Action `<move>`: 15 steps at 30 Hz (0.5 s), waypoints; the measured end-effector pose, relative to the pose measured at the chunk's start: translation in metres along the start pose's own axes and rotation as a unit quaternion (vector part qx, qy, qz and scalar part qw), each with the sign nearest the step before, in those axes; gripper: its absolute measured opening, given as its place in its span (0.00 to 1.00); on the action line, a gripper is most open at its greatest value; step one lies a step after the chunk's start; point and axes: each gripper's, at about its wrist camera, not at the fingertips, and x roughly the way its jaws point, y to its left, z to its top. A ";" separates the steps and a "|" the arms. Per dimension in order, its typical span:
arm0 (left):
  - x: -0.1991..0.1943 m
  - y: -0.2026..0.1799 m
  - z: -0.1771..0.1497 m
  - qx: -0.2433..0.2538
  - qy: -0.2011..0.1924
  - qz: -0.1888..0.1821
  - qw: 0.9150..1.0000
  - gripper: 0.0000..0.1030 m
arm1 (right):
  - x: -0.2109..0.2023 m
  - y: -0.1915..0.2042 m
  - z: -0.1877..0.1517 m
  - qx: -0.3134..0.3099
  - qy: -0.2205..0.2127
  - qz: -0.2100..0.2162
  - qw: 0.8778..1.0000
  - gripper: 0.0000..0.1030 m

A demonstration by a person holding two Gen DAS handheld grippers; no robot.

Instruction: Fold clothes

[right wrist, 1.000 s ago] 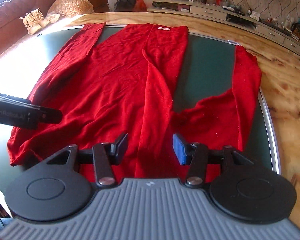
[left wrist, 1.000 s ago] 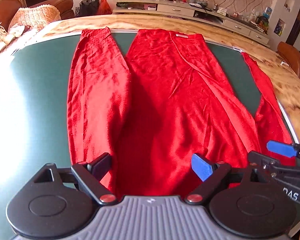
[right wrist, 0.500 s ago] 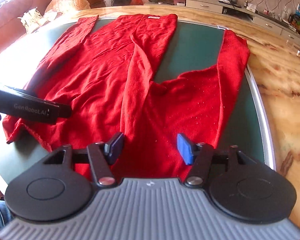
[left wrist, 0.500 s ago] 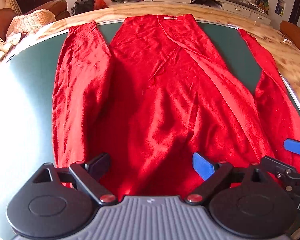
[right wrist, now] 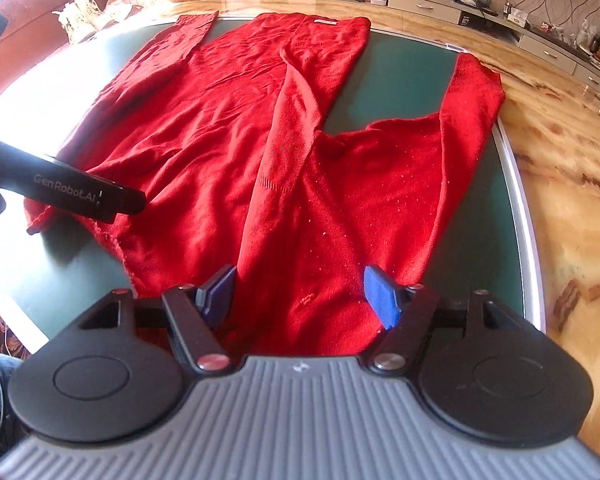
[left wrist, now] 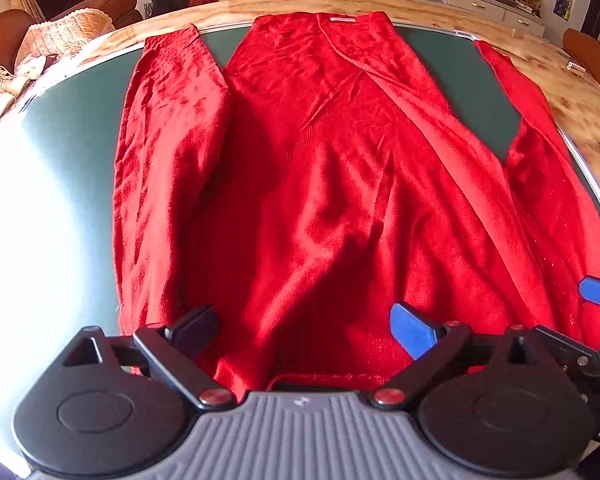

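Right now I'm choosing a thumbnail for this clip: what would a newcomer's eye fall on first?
The bright red cardigan spread flat across the dark green tabletop, sleeves out to either side, fills both views. Next come the blue-padded grippers at its near hem: the left gripper and the right gripper, both with jaws opening above the fabric, pinching nothing.

One red garment (left wrist: 340, 184) lies on one bench (left wrist: 72, 128), with two sleeves spread out. Two claws show: left claw (left wrist: 304, 328) and right claw (right wrist: 300, 294).
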 end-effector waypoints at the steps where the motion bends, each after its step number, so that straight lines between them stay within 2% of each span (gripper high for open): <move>1: -0.001 0.000 -0.002 0.002 -0.001 0.000 1.000 0.96 | -0.001 0.000 -0.001 -0.001 0.000 0.000 1.000 0.75; 15: -0.002 0.004 -0.005 -0.010 0.009 0.000 1.000 0.99 | -0.004 0.004 -0.006 0.001 -0.003 -0.003 1.000 0.79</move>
